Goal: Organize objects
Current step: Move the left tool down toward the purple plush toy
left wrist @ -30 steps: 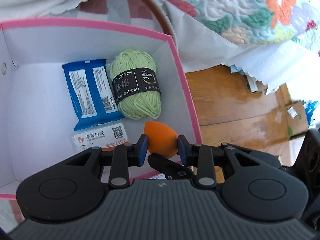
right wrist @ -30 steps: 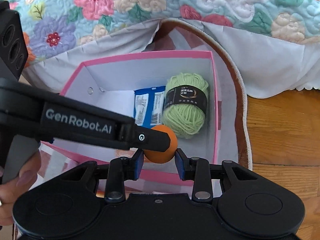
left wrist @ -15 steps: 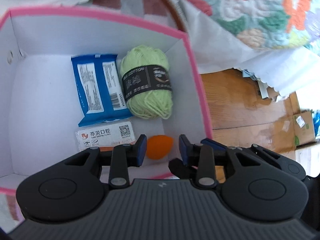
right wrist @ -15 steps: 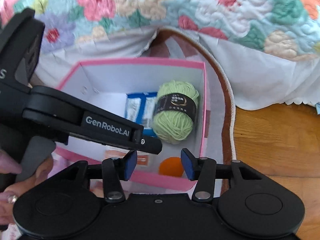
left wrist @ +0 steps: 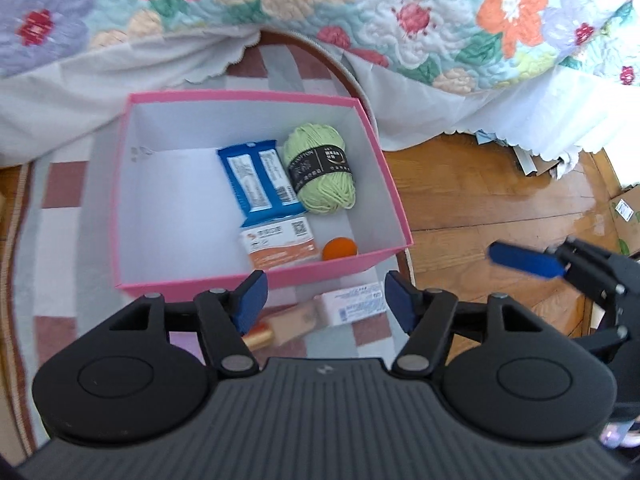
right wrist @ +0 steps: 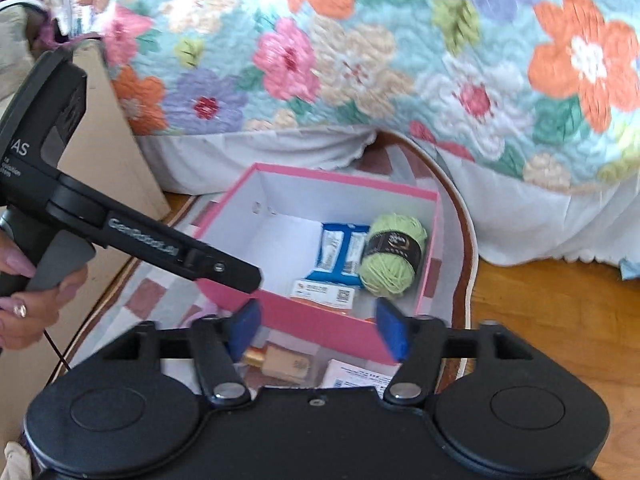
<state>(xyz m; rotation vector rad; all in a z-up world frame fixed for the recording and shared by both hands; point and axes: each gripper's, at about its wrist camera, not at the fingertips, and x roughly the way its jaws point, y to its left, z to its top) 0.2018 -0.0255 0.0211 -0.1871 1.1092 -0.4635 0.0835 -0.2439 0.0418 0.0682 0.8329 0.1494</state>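
Note:
A pink box [left wrist: 132,196] [right wrist: 320,322] with a white inside stands on a checked rug. It holds a green yarn ball [left wrist: 322,174] [right wrist: 394,256], a blue packet [left wrist: 260,182] [right wrist: 340,254], a white-and-orange carton [left wrist: 280,246] [right wrist: 324,294] and an orange sponge [left wrist: 339,249] in the near right corner. My left gripper [left wrist: 324,304] is open and empty above the box's near wall. My right gripper [right wrist: 320,330] is open and empty, also near that wall. A tan bottle [left wrist: 292,320] [right wrist: 286,364] and a white packet [left wrist: 352,304] [right wrist: 356,376] lie on the rug before the box.
A floral quilt [left wrist: 360,20] with a white skirt hangs behind the box. Wooden floor [left wrist: 480,200] lies to the right. A cardboard box [right wrist: 100,152] stands at the left in the right wrist view. The other gripper shows in each view: right one [left wrist: 524,260], left one [right wrist: 232,270].
The orange sponge left the jaws and now lies in the box. Both grippers opened wide and pulled back and up from the box.

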